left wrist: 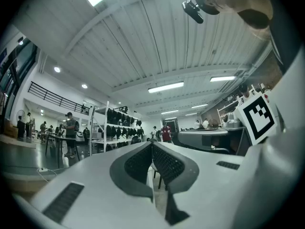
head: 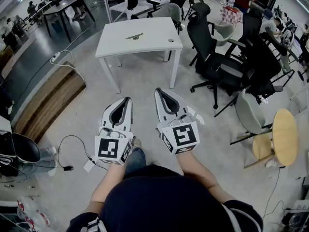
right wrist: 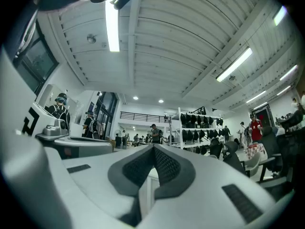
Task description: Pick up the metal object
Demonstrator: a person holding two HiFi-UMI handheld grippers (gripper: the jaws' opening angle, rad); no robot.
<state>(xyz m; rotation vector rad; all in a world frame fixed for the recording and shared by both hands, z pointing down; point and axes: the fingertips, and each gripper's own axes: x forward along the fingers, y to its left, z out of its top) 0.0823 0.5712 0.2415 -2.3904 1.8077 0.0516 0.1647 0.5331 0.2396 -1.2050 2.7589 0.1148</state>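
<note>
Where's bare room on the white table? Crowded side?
The white table is bare left of and in front of the metal object, up to the near edge. Its right side is crowded by office chairs; floor in front is open.

A grey concrete floor (head: pixel 145 86) carries a white table (head: pixel 154 45). Black office chairs (head: pixel 215 57) stand to the table's right, near a round wooden table (head: pixel 285 134). A wooden platform (head: pixel 53 100) lies at the left, with cables (head: pixel 72 136) trailing near it. Overhead, a ribbed white ceiling (right wrist: pixel 181 37) bears strip lights (right wrist: pixel 112 25). Shelves (right wrist: pixel 198 123) stand beyond.
</note>
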